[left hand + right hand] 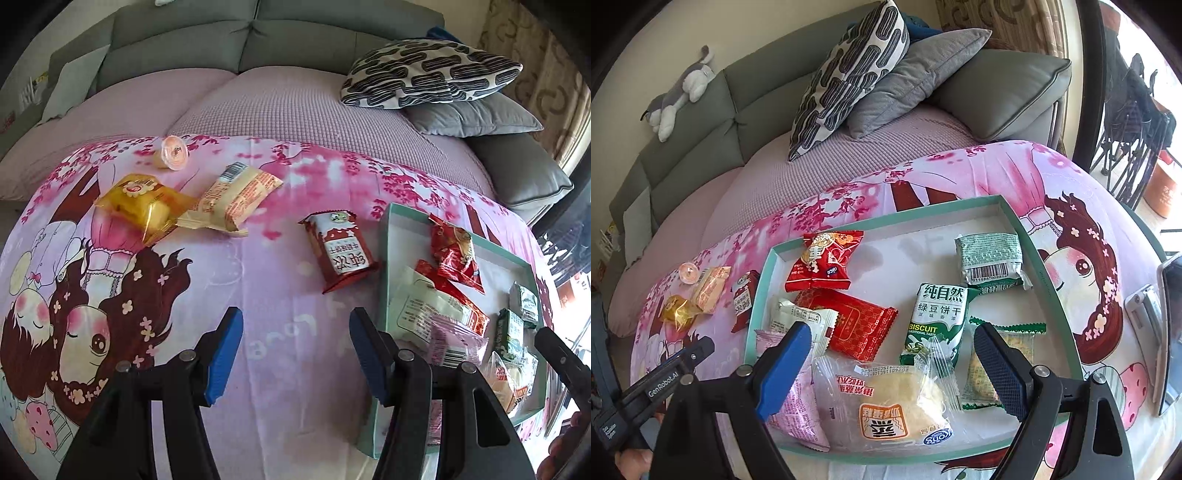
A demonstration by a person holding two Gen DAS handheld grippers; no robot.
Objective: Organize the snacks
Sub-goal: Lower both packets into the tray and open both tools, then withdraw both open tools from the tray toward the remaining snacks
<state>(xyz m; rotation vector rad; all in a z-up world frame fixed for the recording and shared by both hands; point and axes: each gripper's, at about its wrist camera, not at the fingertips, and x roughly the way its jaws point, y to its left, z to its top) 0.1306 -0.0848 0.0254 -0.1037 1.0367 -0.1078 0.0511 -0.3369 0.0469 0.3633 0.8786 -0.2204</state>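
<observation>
My left gripper (295, 350) hangs open over the pink cartoon cloth (258, 288), nothing between its blue pads. Ahead of it lie a red-and-white biscuit pack (338, 251), a beige pack (236, 195), a yellow pack (146, 205) and a small jelly cup (171, 152). To its right is the teal tray (384, 258), holding several snacks. My right gripper (890, 354) stands open over the tray (871, 221), above a clear-wrapped bun (886, 402); its pads do not press on it. Red packs (823, 262) and green biscuit packs (938, 317) lie further in.
Behind the cloth is a grey sofa (184, 48) with a patterned cushion (428, 74) and grey cushions (916, 81). A plush toy (679, 92) lies on the sofa back. A phone on a stand (1167, 332) sits right of the tray. A finger (683, 365) of the left gripper shows at lower left.
</observation>
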